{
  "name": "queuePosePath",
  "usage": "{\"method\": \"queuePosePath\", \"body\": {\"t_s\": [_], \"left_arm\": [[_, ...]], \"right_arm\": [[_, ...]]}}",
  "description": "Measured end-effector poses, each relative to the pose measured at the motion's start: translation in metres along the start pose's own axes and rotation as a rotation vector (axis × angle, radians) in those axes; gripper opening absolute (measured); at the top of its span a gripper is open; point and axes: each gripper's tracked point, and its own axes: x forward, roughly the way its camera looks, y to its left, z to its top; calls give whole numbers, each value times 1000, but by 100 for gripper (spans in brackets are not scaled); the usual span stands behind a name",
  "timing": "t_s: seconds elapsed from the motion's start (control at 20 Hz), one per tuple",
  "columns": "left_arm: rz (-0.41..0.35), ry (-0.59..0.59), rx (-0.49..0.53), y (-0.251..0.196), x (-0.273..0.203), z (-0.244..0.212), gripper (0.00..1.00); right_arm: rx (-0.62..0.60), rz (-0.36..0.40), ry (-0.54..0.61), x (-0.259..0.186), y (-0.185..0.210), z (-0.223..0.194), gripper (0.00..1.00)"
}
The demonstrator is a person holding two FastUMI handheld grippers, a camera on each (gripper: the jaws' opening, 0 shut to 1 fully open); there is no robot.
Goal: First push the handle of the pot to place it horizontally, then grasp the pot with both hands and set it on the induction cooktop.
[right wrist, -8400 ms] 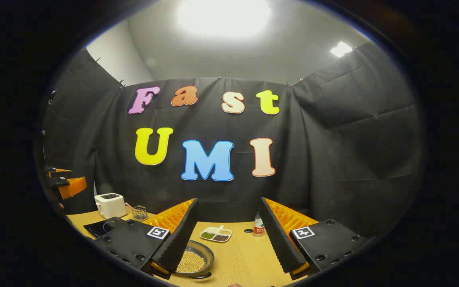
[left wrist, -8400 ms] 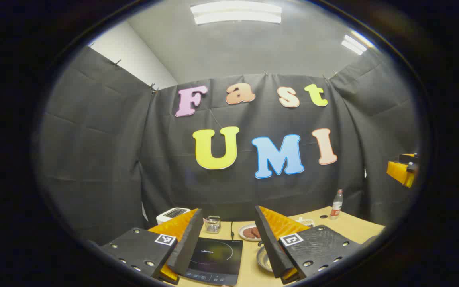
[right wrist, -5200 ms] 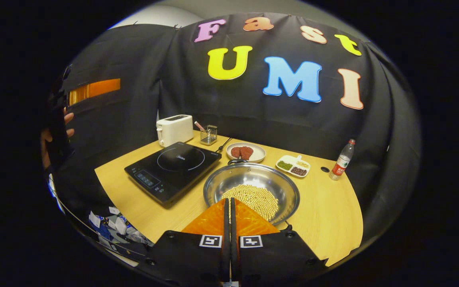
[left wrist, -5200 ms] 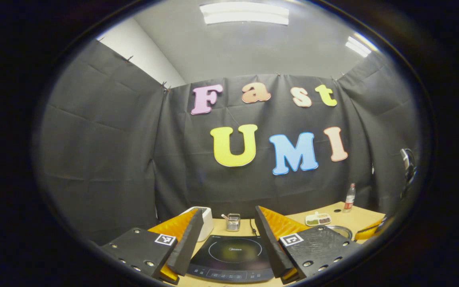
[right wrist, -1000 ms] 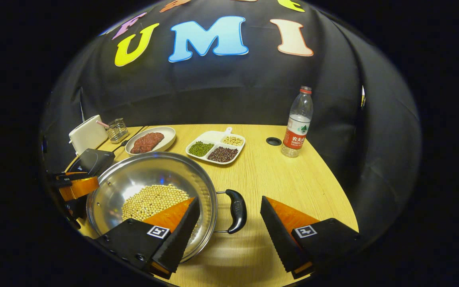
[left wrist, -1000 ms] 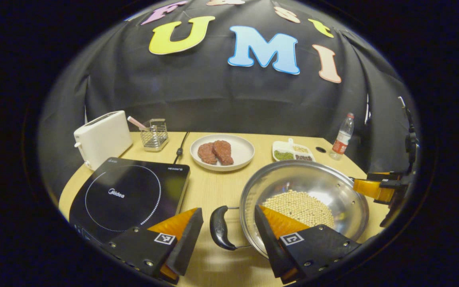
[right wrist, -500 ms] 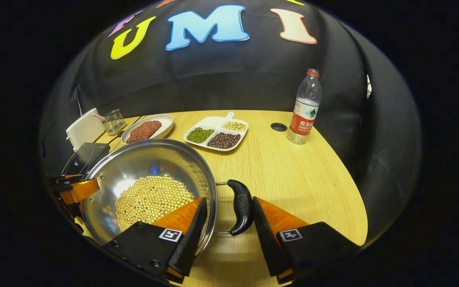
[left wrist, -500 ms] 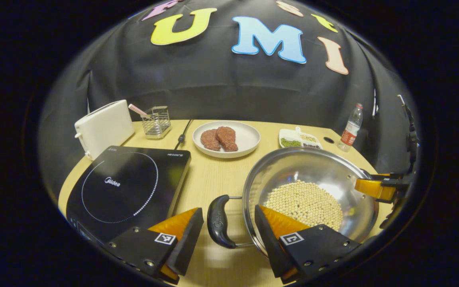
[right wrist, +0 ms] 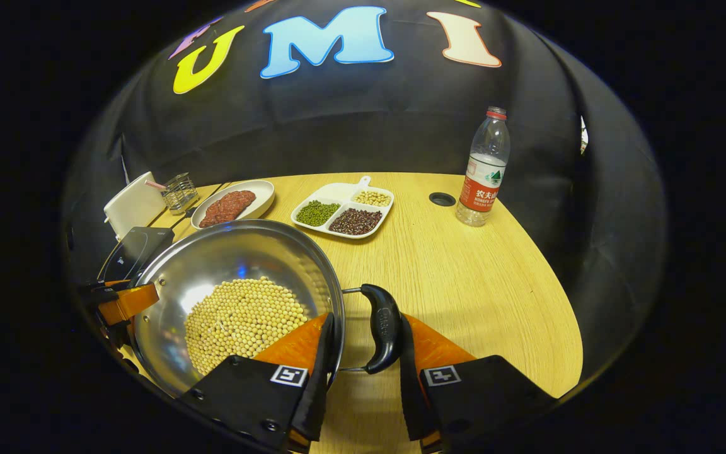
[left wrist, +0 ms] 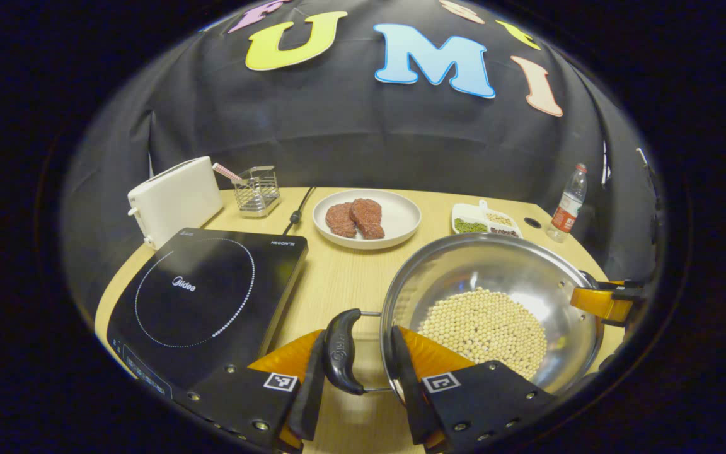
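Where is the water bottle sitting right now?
In the right gripper view the water bottle stands upright at the table's far right edge, near a small round hole and right of the divided bean tray.

One pot, one cooktop, one toaster, one plate with two patties, one bottle, one divided dish, one wire holder.
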Motion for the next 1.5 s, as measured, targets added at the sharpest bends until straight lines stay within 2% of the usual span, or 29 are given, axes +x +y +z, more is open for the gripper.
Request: {"method": "queuePosePath", "body": {"t_s": [0.05,0.2,0.25,0.5,0.6,0.65,0.7,0.75,0.85,0.9,1.0,1.5], "left_arm": [[-2,1,-3,1,-1,1,57],[-6,-9,-13,7,-9,6,56],[-8,-15,-12,11,-13,9,56],[-21,-44,-3,39,-31,31,57],[-16,-49,3,54,-35,39,56],[-14,-55,4,61,-36,44,56],[-12,-60,3,69,-38,47,56],[-13,-63,0,78,-40,51,56],[-14,-66,-2,93,-42,55,57],[-15,-66,-2,101,-42,57,56],[-16,-69,2,116,-43,61,56],[-3,-79,-1,208,-36,72,56]], "right_arm": [[3,0,3,-2,2,0,49],[-2,-4,-5,-16,8,5,49],[0,-6,-8,-21,12,8,52],[19,-16,-39,-42,41,20,49],[27,-16,-50,-47,55,25,52],[31,-16,-57,-49,63,28,49],[32,-14,-62,-51,70,31,52],[34,-13,-66,-53,78,33,49],[41,-10,-76,-56,92,36,49],[44,-11,-78,-57,100,37,52],[50,-10,-80,-58,115,39,49],[54,18,-93,-53,200,48,52]]}}
